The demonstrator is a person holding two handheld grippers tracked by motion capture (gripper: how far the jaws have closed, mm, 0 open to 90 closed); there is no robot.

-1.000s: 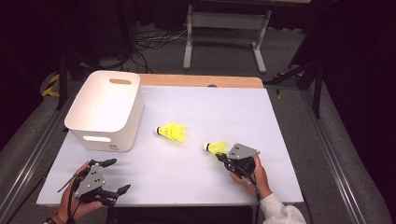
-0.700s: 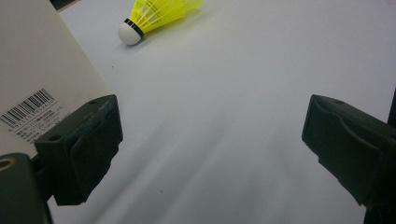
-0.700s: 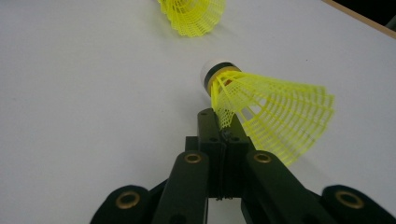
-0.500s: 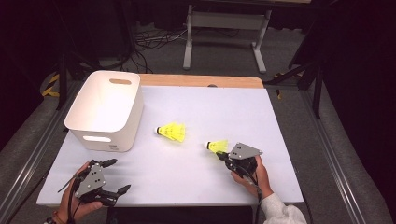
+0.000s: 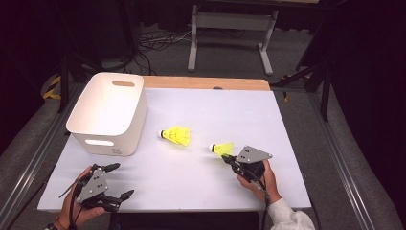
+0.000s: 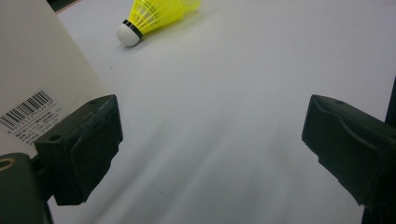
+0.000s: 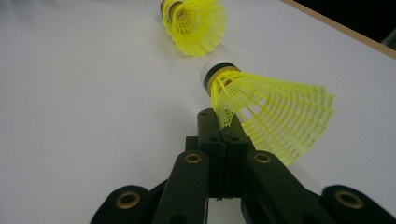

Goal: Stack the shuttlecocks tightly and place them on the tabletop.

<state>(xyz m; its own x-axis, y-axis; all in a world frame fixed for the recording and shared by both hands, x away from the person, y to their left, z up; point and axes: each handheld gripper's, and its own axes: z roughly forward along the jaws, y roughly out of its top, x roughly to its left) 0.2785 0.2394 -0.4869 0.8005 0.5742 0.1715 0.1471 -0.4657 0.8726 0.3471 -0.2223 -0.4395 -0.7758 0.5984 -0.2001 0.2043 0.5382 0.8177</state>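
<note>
Two yellow shuttlecocks with white cork tips are on the white table (image 5: 191, 191). One shuttlecock (image 5: 176, 135) (image 7: 196, 21) (image 6: 154, 14) lies free near the table's middle. My right gripper (image 5: 228, 159) (image 7: 219, 122), at the front right, is shut on the skirt edge of the other shuttlecock (image 5: 221, 148) (image 7: 271, 107), whose cork points away from the jaws. At the front left, my left gripper (image 5: 122, 180) (image 6: 210, 149) is held open just above the table with nothing between its jaws, close to the bin's front corner.
A white plastic bin (image 5: 86, 125) (image 6: 32, 79) with handle slots stands at the left, open side up, nothing seen inside. A wooden strip (image 5: 206, 83) runs along the table's far edge. Dark floor, cables and a metal stand lie beyond.
</note>
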